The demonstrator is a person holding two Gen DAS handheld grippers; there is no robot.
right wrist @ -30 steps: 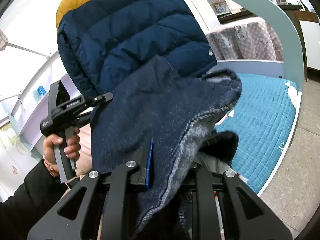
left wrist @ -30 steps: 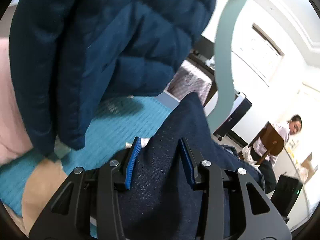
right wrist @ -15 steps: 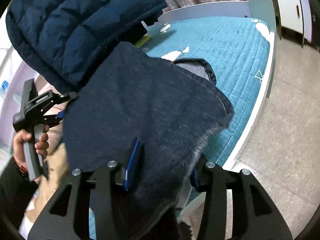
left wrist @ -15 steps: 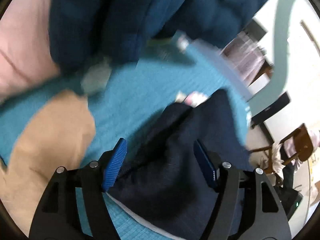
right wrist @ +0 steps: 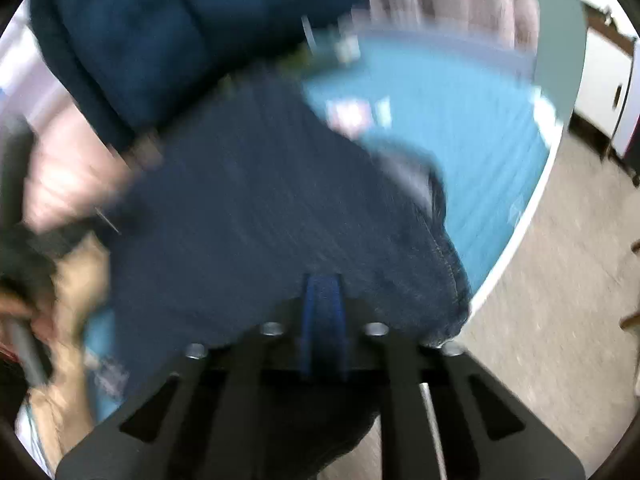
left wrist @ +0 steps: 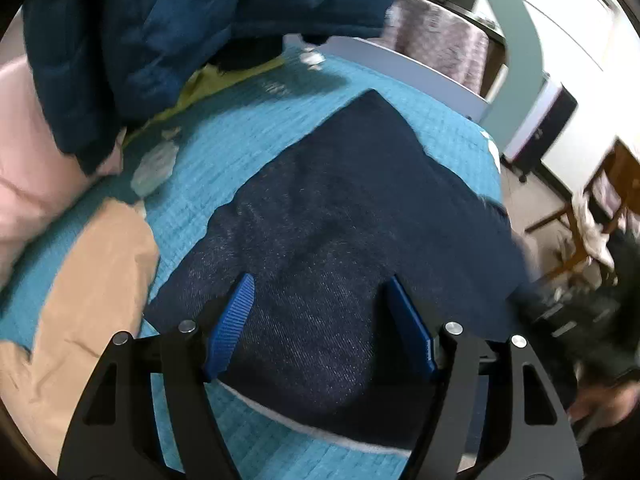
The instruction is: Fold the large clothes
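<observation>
A dark blue denim garment [left wrist: 344,216] lies spread on the teal quilted bed [left wrist: 224,152]. My left gripper [left wrist: 320,320] hovers over its near part with the jaws wide open and nothing between the blue pads [left wrist: 234,320]. In the blurred right wrist view the same denim [right wrist: 260,216] lies under my right gripper [right wrist: 322,300], whose blue pads are pressed together with no cloth seen between them.
A dark blue puffer jacket [left wrist: 168,28] hangs over the back of the bed. Pink bedding [left wrist: 36,152] and a beige cloth [left wrist: 92,280] lie at the left. The bed's white edge [right wrist: 516,240] meets a grey floor [right wrist: 560,320]. A chair [left wrist: 600,208] stands at the right.
Both grippers let go of the denim, which dropped from mid-air onto the bed. The left jaws opened wide; the right jaws opened, then closed empty.
</observation>
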